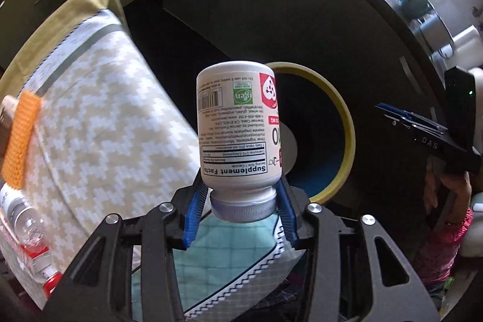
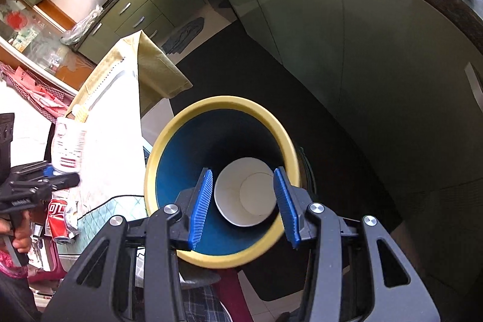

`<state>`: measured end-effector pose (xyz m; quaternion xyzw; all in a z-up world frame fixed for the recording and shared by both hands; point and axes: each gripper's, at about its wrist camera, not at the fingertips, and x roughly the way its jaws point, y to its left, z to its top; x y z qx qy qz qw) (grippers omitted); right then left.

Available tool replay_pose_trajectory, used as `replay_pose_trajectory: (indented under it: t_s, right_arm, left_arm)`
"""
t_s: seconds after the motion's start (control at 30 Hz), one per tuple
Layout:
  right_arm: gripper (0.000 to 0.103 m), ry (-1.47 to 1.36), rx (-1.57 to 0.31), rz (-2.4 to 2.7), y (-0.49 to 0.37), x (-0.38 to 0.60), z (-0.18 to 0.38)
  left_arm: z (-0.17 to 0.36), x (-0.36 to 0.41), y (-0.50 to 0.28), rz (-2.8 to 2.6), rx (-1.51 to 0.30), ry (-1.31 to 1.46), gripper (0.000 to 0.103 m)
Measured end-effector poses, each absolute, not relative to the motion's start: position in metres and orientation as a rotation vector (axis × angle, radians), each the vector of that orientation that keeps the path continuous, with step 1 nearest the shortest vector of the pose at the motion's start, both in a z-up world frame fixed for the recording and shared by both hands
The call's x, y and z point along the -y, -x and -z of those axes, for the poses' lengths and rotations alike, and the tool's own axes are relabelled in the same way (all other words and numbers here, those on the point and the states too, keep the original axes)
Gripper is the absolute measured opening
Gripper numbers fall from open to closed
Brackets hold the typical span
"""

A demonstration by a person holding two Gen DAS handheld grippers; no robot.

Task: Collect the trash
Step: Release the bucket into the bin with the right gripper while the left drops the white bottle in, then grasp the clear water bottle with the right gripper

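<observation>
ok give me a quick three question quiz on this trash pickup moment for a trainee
1. True or false: the left claw grips the supplement bottle by its cap end.
2. What lies inside the yellow-rimmed bin? A) soda can B) white paper cup C) sponge
3. Fill in: the right claw is ____ over the bin.

Key: 1 true; 2 B, the white paper cup; 3 open and holding nothing.

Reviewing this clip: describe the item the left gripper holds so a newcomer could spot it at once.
Start at the round bin with the yellow rim and blue inside, standing on the dark floor beside the cloth-covered table. Just in front of it, the left gripper holds a supplement bottle by its grey cap. Unlike the clear bottle on the table, it is white, opaque, upside down, with a Supplement Facts label.
</observation>
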<state>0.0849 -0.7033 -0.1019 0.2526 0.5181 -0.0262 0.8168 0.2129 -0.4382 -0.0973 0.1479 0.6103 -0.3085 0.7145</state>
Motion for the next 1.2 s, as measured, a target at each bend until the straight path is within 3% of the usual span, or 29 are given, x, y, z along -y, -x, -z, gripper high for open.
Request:
replay_pose_trajectory:
  t_s: [0.23,0.43,0.67,0.8,0.9,0.97,1.07,1.2]
  right_arm:
    - [0.044,-0.519,-1.105,0.088,-0.066,0.713,0.095]
    - [0.044,-0.512,-1.097,0.095,-0.060,0.719,0.090]
    - [0.044,-0.414,-1.106,-0.011,-0.101,0.671,0.073]
    - [0.044,-0.321,-1.127,-0.145,-0.140,0.612,0.059]
    - [0.044,-0.253,-1.146,-0.246,-0.174,0.559,0.050]
    - [0.044,-0.203,-1.159,-0.301,-0.197,0.520,0.045]
    - [0.044,-0.145,-1.177,-0.379,-0.233,0.460,0.034]
    - [0.044,-0.090,-1.183,-0.454,-0.282,0.383,0.023]
  left_arm:
    - [0.154,0.511,-0.205,0.712,-1.428,-0.419,0.043]
    - [0.148,0.507,-0.210,0.716,-1.429,-0.400,0.050]
    - [0.069,0.399,-0.207,0.696,-1.348,-0.310,0.052]
    - [0.017,0.318,-0.203,0.584,-1.243,-0.277,0.058]
    - [-0.015,0.256,-0.201,0.485,-1.171,-0.235,0.069]
    - [-0.028,0.220,-0.197,0.424,-1.126,-0.215,0.071]
    - [-0.040,0.156,-0.199,0.353,-1.096,-0.164,0.081]
    - [-0.041,0.093,-0.201,0.284,-1.090,-0.126,0.082]
